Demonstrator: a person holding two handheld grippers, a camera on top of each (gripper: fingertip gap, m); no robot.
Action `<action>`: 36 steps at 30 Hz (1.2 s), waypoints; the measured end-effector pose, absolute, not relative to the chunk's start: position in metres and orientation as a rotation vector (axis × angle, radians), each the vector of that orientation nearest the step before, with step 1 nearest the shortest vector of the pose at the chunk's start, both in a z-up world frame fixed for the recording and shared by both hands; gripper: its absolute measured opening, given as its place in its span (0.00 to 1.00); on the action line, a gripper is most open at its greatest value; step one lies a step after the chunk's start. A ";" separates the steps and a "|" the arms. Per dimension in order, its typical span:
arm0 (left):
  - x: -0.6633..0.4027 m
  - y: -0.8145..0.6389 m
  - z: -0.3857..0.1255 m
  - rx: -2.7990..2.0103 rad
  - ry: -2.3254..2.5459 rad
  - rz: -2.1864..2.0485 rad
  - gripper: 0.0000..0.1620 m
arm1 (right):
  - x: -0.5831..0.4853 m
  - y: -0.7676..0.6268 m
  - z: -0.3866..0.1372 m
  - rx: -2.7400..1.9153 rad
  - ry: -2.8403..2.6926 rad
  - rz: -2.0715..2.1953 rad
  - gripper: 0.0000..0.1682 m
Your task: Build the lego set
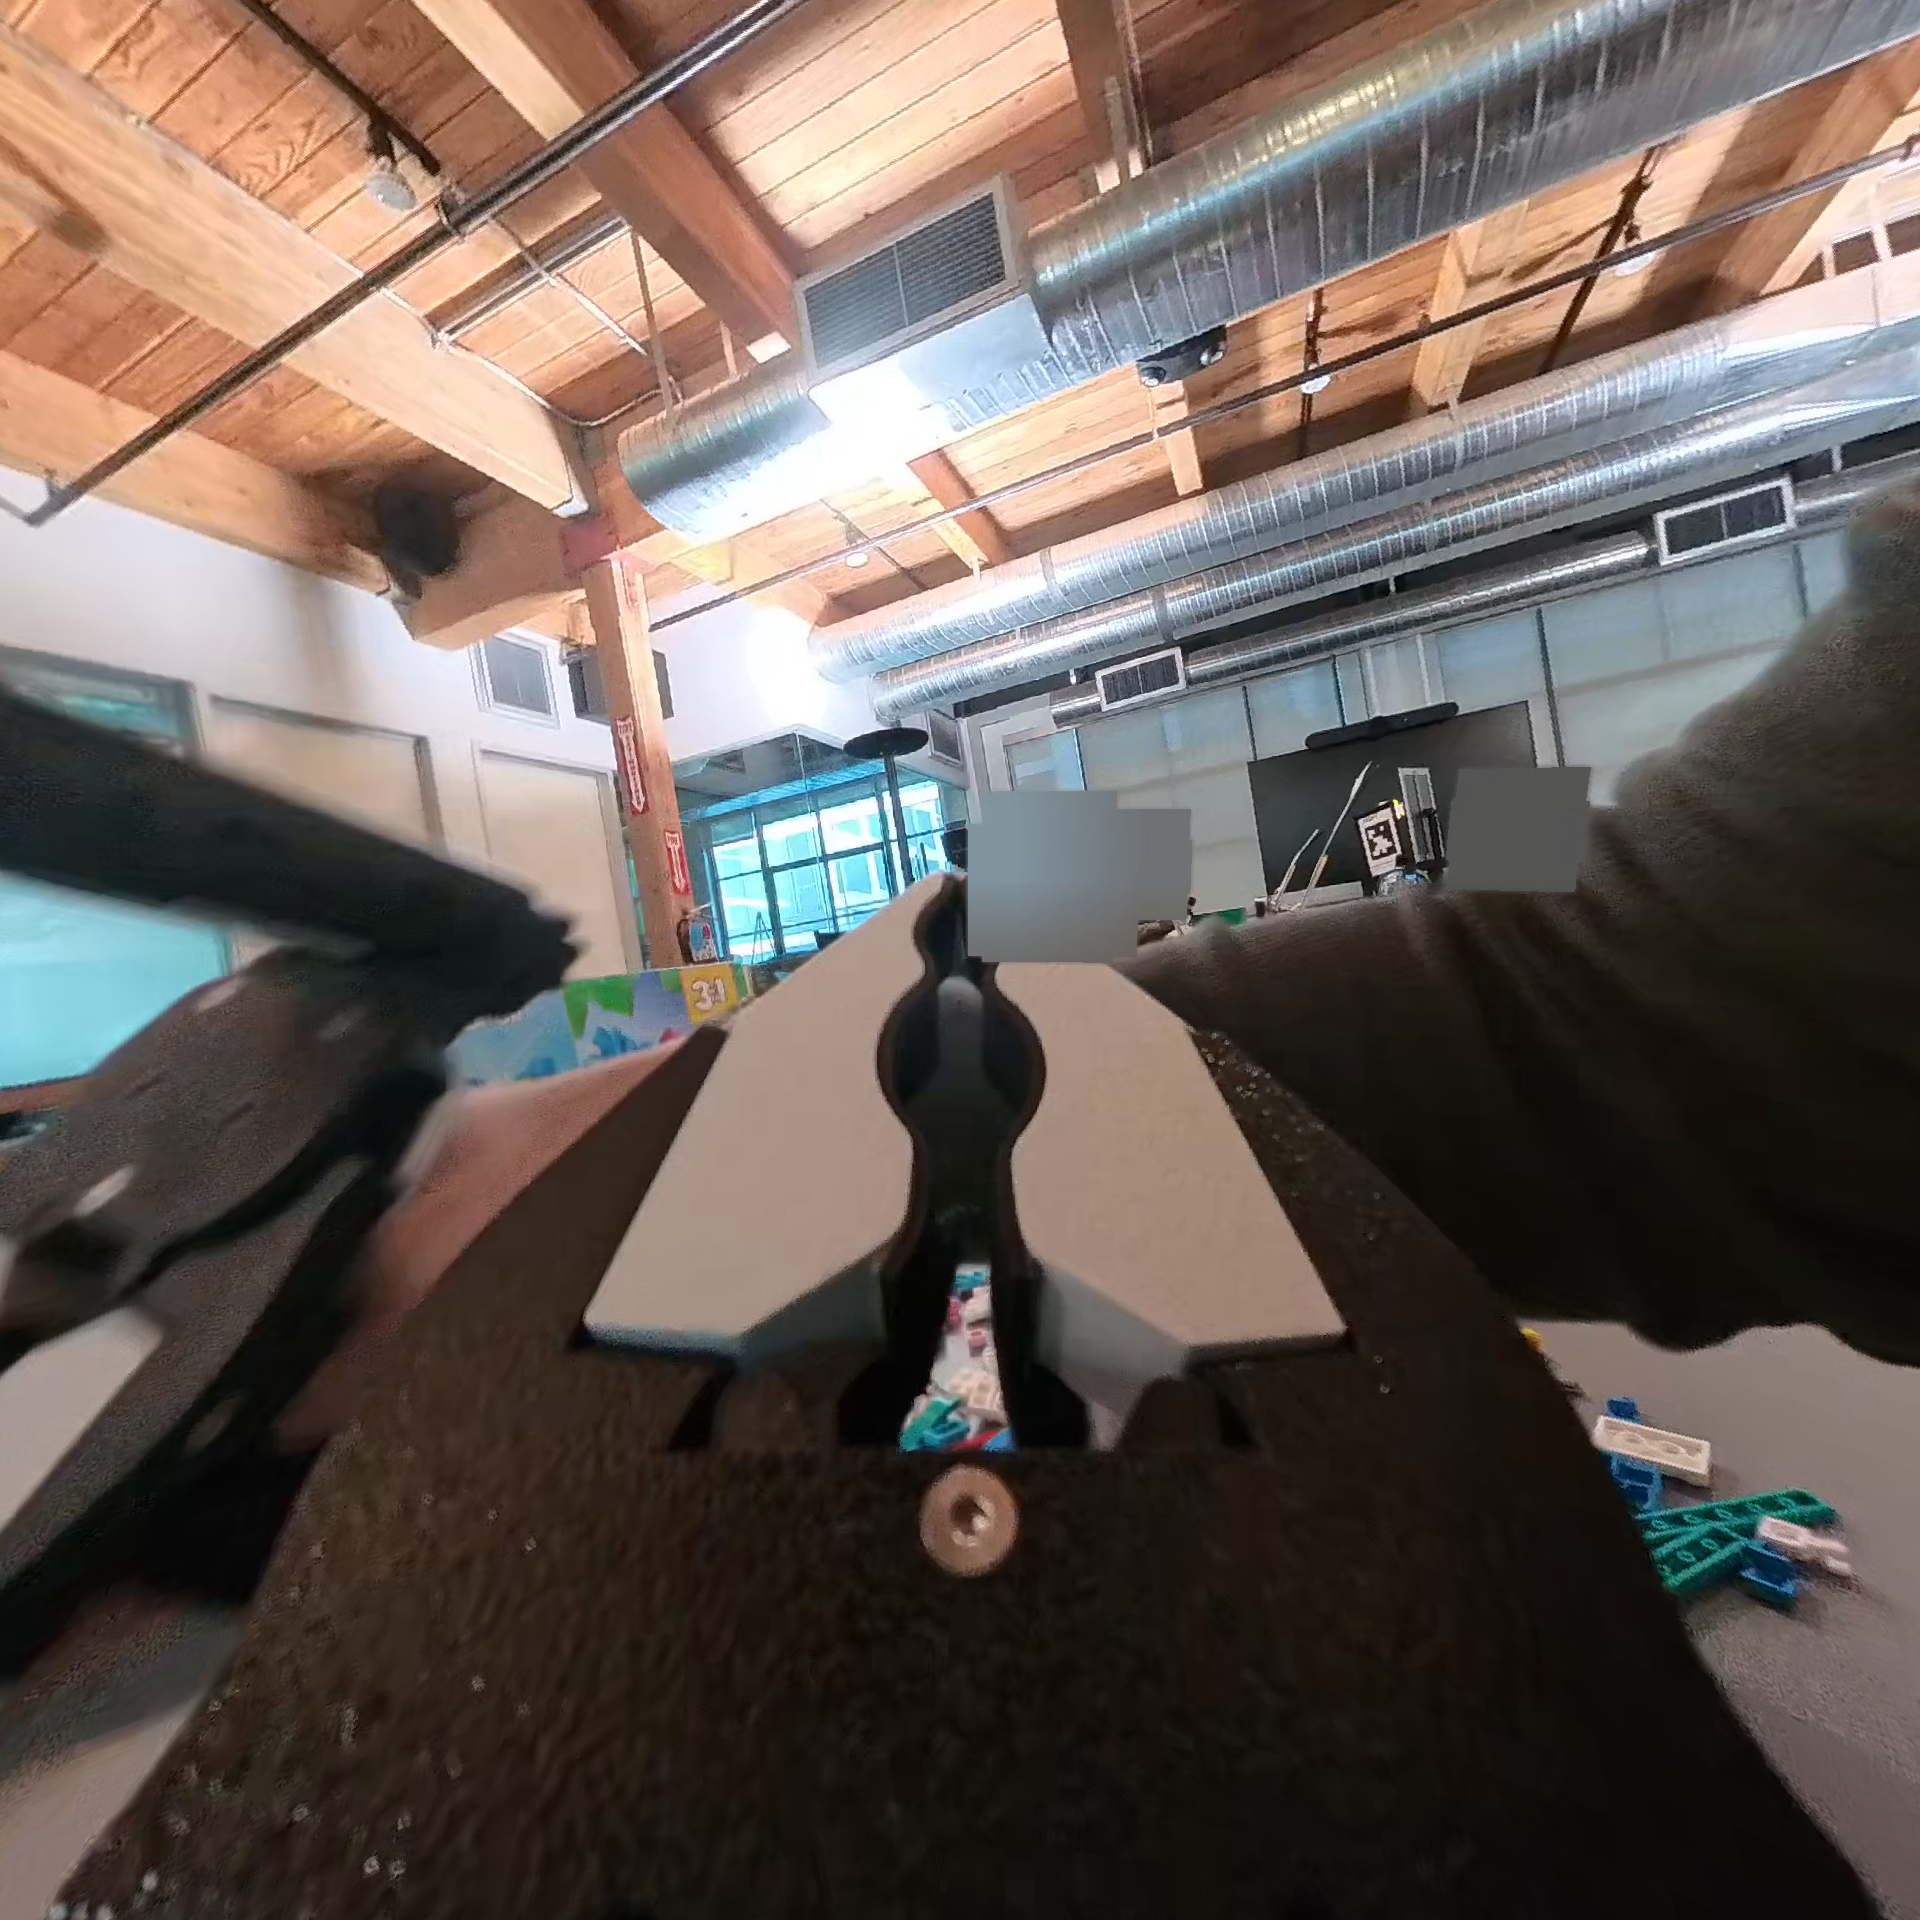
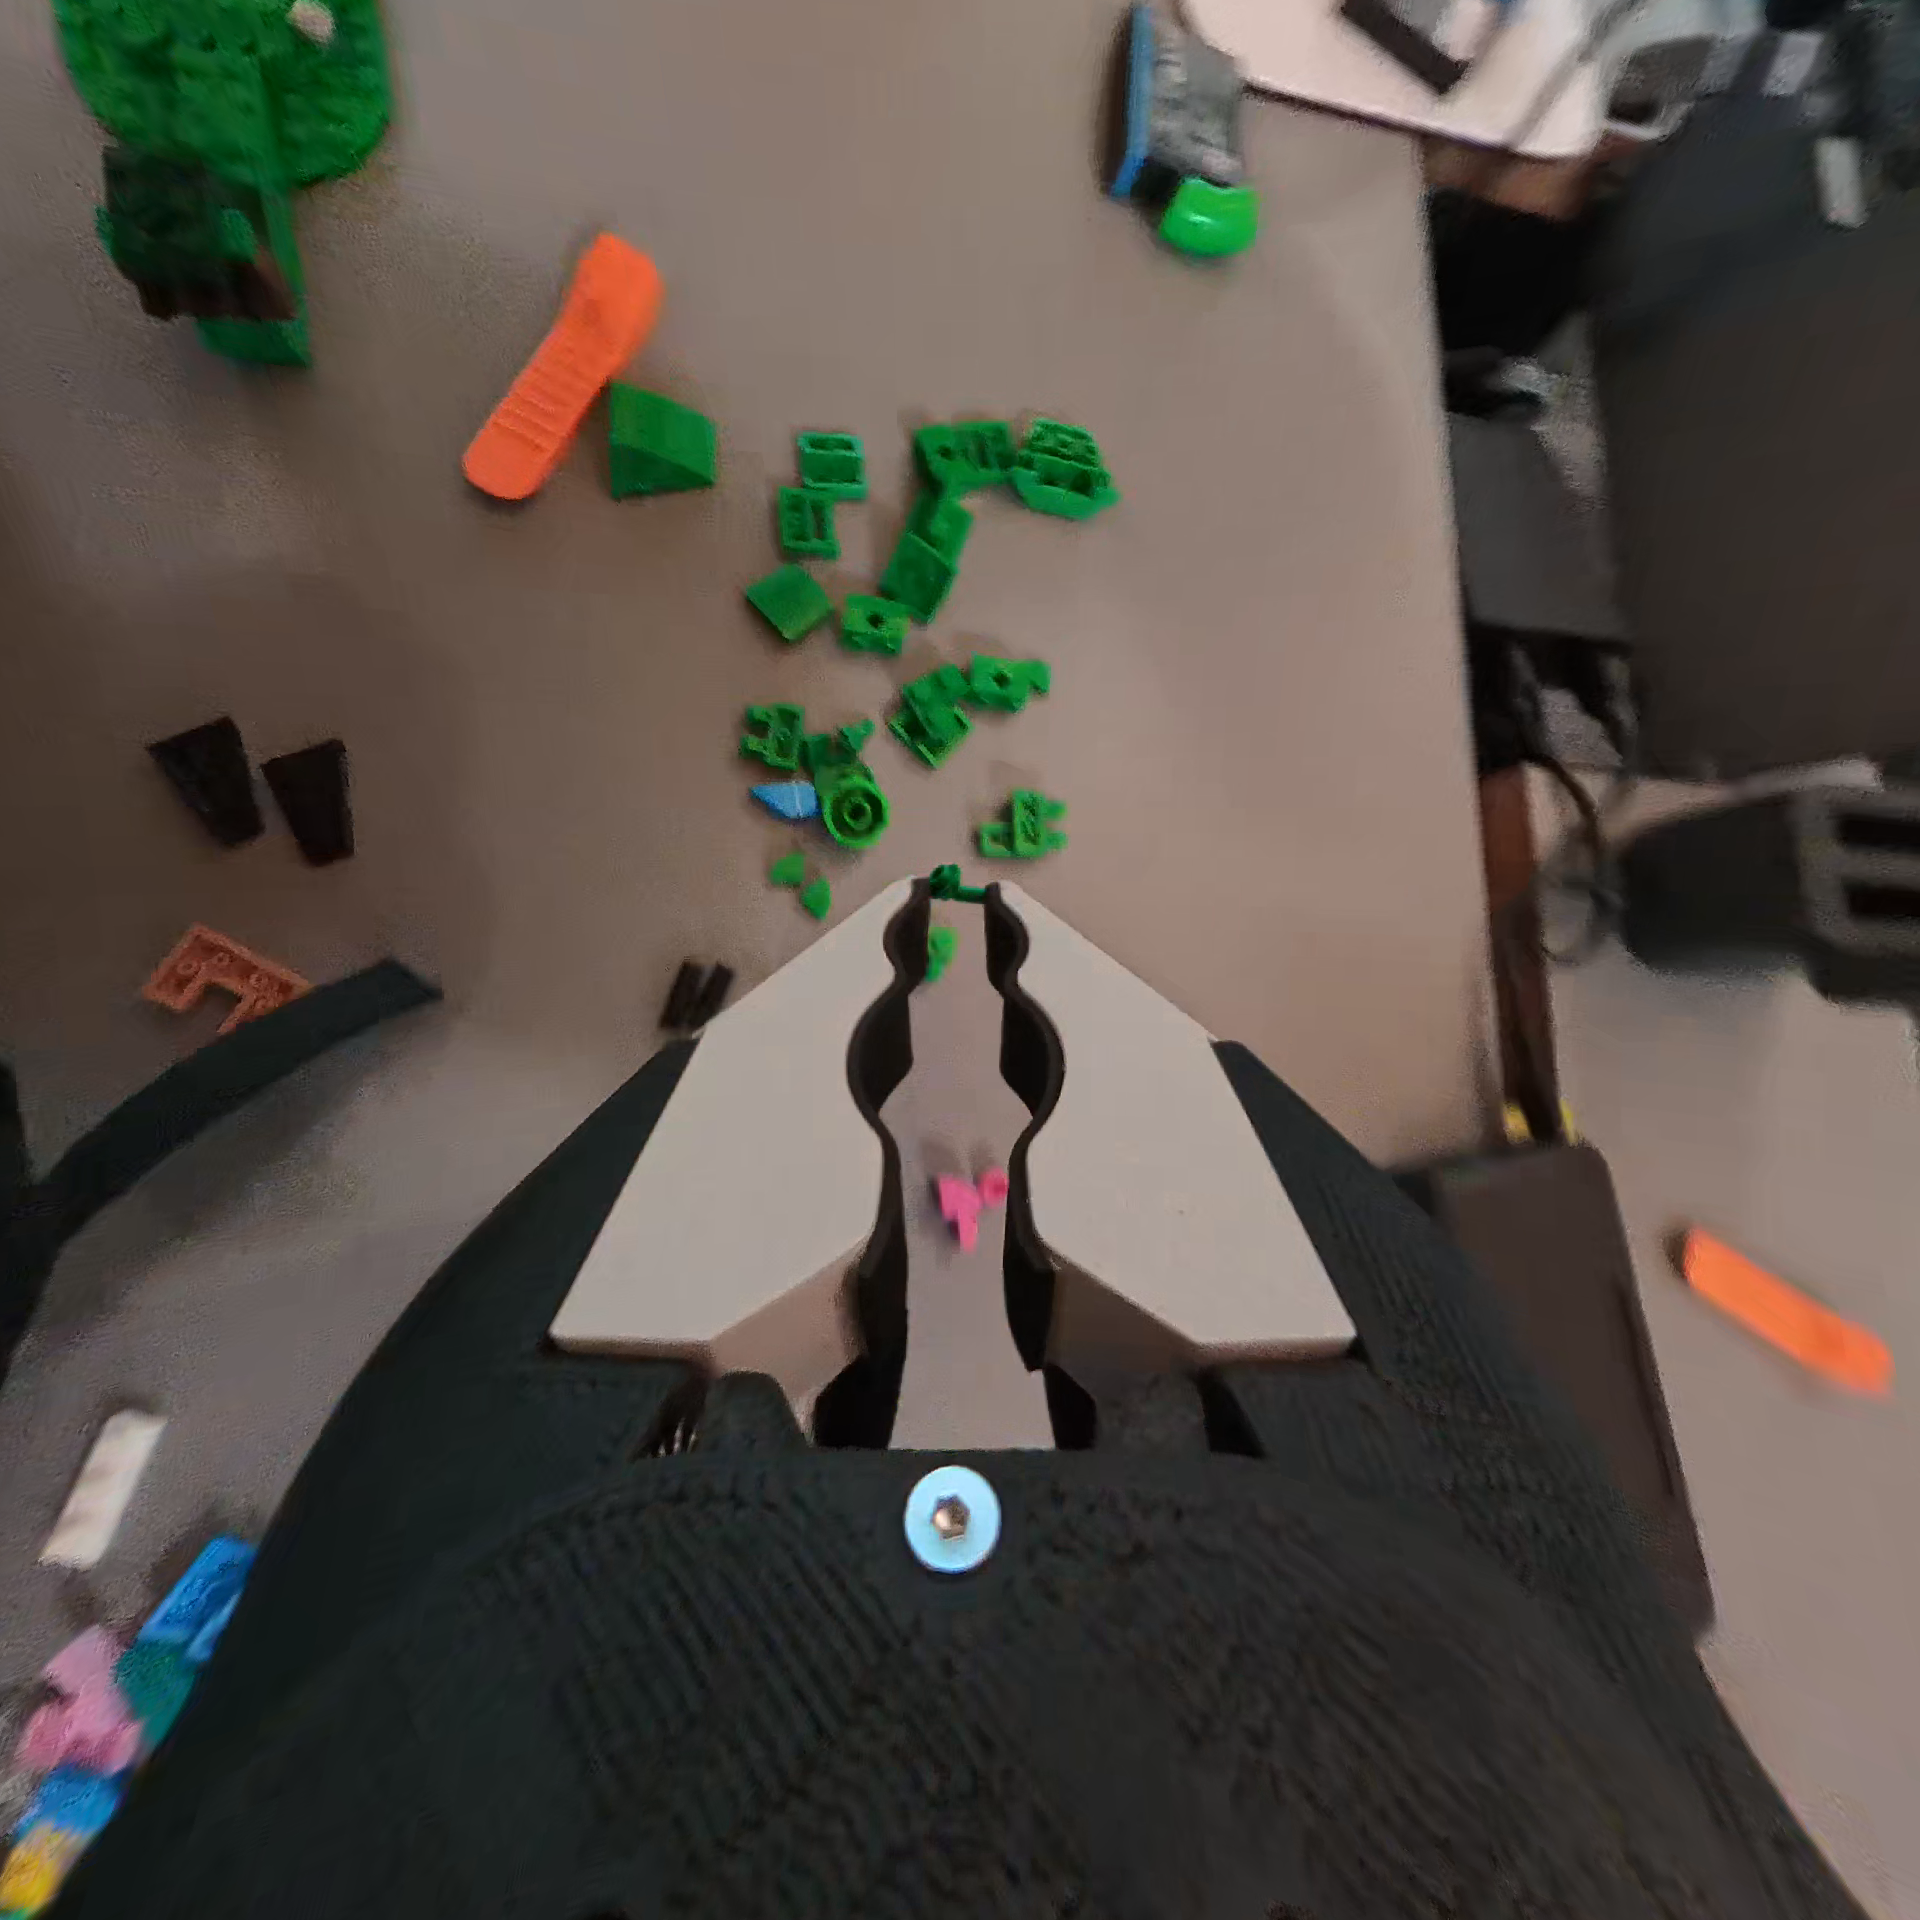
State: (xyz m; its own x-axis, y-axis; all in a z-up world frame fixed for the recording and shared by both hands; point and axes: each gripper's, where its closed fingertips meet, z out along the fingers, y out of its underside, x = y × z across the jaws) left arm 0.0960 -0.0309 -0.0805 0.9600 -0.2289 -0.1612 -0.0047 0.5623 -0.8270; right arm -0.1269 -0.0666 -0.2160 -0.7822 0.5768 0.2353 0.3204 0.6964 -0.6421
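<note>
Right gripper (image 2: 951, 888) body is rough, matt black plastic (its screw (image 2: 951, 1519) shiny metal); green bricks (image 2: 914, 582) glossy plastic; table (image 2: 416, 644) matt, smooth.

A tiny green piece (image 2: 943, 885) sat pinched at my right claw's (image 2: 951, 891) tips. Loose green bricks (image 2: 914, 582) lay scattered beyond it on the grey table (image 2: 1247, 623) — a part-built green model (image 2: 218, 156) stood far left.

Bright ceiling glare (image 1: 868, 410); wide-angle bending, motion blur at edges.
</note>
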 end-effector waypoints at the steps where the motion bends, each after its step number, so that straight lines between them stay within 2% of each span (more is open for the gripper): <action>1: 0.097 -0.032 -0.080 -0.963 0.269 -0.130 0.00 | -0.132 -0.077 -0.224 -0.657 -2.526 0.820 0.05; 9: 0.095 -0.030 -0.078 -0.959 0.254 -0.143 0.00 | -0.148 -0.104 -0.252 -0.607 -2.633 0.792 0.06; 12: 0.097 -0.031 -0.078 -0.957 0.260 -0.145 0.00 | -0.145 -0.101 -0.252 -0.668 -2.616 0.809 0.12; 15: 0.100 -0.031 -0.078 -0.955 0.277 -0.141 0.00 | -0.140 -0.091 -0.239 -0.773 -2.517 0.875 0.13; 21: 0.111 -0.033 -0.081 -0.954 0.325 -0.124 0.00 | -0.122 -0.021 -0.202 -1.136 -2.007 0.829 0.11; 25: 0.134 -0.043 -0.082 -0.924 0.422 -0.101 0.00 | -0.065 0.024 -0.178 -1.352 -1.573 0.771 0.09; 28: 0.152 -0.053 -0.086 -0.911 0.512 -0.078 0.00 | -0.006 0.062 -0.166 -1.441 -1.254 0.537 0.06; 33: 0.162 -0.079 -0.090 -0.916 0.544 -0.064 0.00 | 0.059 0.071 -0.144 -1.455 -0.797 0.499 0.05; 36: 0.164 -0.111 -0.100 -0.936 0.570 -0.039 0.00 | 0.065 0.054 -0.137 -1.356 -0.725 0.517 0.03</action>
